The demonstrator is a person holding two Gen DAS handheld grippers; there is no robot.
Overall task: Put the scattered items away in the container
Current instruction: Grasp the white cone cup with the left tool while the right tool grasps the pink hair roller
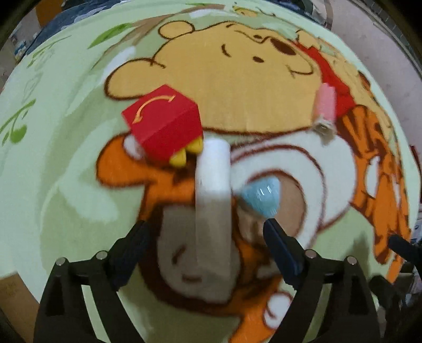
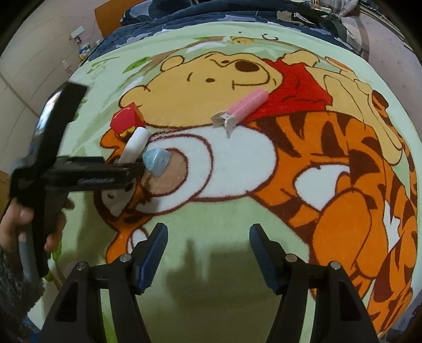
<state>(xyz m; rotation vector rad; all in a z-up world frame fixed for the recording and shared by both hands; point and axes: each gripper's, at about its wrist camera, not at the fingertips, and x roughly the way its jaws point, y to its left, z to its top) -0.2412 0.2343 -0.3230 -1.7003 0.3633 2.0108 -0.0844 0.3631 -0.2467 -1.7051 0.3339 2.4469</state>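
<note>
A red box (image 1: pixel 163 124) with an orange arrow on top and yellow parts at its lower edge sits on the blanket. A white tube (image 1: pixel 213 168) runs from beside the box down between my left gripper's fingers. My left gripper (image 1: pixel 207 237) is open, its pads clear of the tube. A pale blue packet (image 1: pixel 261 195) lies just right of the tube. A pink item with a metal clip end (image 1: pixel 325 105) lies further right. The right wrist view shows the red box (image 2: pixel 126 120), tube (image 2: pixel 134 143), packet (image 2: pixel 157 159), pink item (image 2: pixel 245 106) and left gripper (image 2: pixel 139 168). My right gripper (image 2: pixel 209 248) is open and empty.
Everything rests on a pale green blanket with a bear and tiger print (image 2: pixel 237 211). Dark blue bedding (image 2: pixel 211 18) lies beyond its far edge. A hand (image 2: pixel 26 224) holds the left gripper's handle. A brown cardboard box (image 1: pixel 10 295) shows at the lower left.
</note>
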